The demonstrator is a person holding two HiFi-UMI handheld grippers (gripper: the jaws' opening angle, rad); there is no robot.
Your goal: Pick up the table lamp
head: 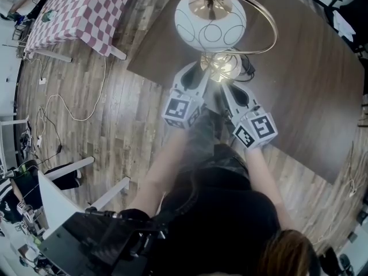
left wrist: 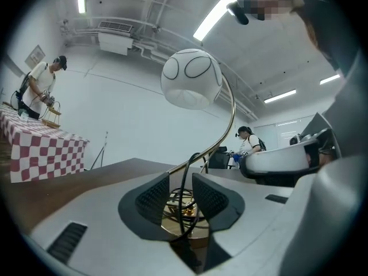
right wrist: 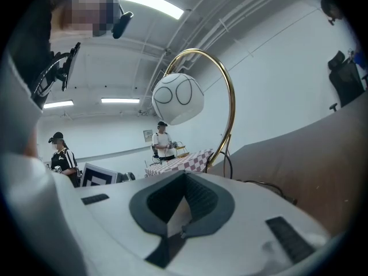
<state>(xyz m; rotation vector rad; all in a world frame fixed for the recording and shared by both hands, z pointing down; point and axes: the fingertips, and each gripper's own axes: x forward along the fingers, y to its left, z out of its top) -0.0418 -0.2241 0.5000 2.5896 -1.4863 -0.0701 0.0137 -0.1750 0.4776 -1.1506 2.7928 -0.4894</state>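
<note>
Left tool [left wrist: 181,183] spread about the lamp base [left wrist: 175,222], right tool [right wrist: 184,177] pressed together empty: pinch the gold stem [left wrist: 230,125] low, avoiding the cord [left wrist: 185,165].

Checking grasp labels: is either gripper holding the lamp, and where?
Nothing is held. The left gripper has jaws apart, the lamp's gold base and cord seen between them; the right gripper has jaws together, empty.

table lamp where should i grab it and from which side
Probably the thin gold stem, low down just above the round base, coming in level from the side where the left gripper is. The stem is slim enough to fit between the jaws. The globe shade looks too wide and smooth, and the base too flat.
</note>
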